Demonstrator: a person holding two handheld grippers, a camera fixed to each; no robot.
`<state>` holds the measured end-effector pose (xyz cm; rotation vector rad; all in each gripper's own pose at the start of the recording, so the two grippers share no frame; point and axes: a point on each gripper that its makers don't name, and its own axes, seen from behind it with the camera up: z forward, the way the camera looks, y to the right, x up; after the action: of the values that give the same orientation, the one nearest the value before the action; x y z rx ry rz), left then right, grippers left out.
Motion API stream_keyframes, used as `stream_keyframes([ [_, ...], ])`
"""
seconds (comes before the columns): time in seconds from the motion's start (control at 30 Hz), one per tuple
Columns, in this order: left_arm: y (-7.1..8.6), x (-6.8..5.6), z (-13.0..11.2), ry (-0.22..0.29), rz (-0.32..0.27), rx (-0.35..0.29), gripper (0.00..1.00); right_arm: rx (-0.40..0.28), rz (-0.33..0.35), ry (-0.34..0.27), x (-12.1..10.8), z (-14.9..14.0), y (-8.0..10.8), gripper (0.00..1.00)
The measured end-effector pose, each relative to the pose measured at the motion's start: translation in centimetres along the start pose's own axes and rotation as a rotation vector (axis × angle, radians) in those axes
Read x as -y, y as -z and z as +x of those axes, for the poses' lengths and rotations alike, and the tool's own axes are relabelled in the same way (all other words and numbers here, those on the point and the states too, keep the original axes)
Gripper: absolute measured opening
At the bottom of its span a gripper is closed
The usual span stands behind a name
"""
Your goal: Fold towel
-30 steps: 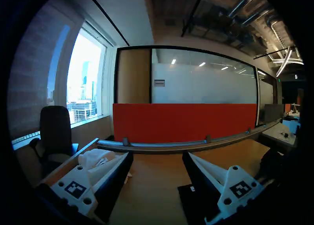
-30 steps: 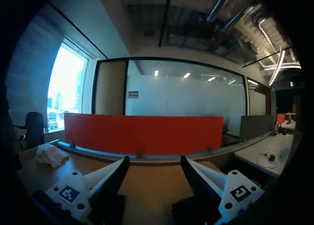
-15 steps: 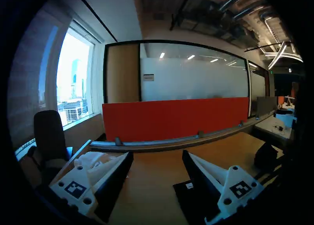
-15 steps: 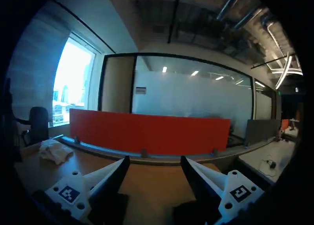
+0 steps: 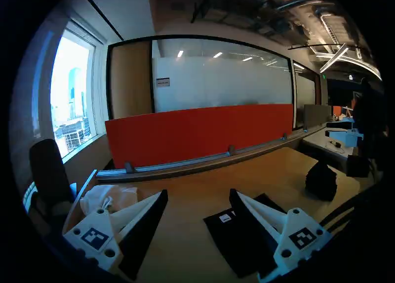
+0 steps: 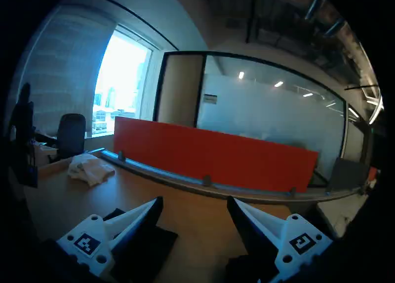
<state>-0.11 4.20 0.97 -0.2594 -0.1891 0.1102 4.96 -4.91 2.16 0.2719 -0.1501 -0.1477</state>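
Observation:
A black towel (image 5: 240, 230) with a small white label lies flat on the wooden desk (image 5: 197, 184), just under and ahead of my left gripper (image 5: 198, 193). That gripper is open with nothing between its fingers. In the right gripper view the same dark cloth (image 6: 150, 235) lies low between the fingers of my right gripper (image 6: 194, 200), which is also open and empty. A crumpled white towel (image 5: 106, 196) sits at the desk's left end, partly behind the left finger; it also shows far left as a white towel (image 6: 91, 168).
A folded black stack (image 5: 321, 179) rests on the desk's right side. An orange divider panel (image 5: 197, 130) on a metal rail closes off the desk's far edge. A black office chair (image 5: 47, 174) stands by the window at left. Another desk (image 5: 335, 140) lies far right.
Both views have tipped downward, so more desk shows and the black towel has come into sight. The left view swung right, the right view swung left. Both grippers stayed open.

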Motion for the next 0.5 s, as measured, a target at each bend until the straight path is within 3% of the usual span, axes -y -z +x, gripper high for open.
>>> stream_keyframes([
  [0.5,0.0,-3.1,-3.6,-0.060,-0.149,0.129,0.92,0.157,0.165,0.096,2.4,-3.9,0.7,1.00],
])
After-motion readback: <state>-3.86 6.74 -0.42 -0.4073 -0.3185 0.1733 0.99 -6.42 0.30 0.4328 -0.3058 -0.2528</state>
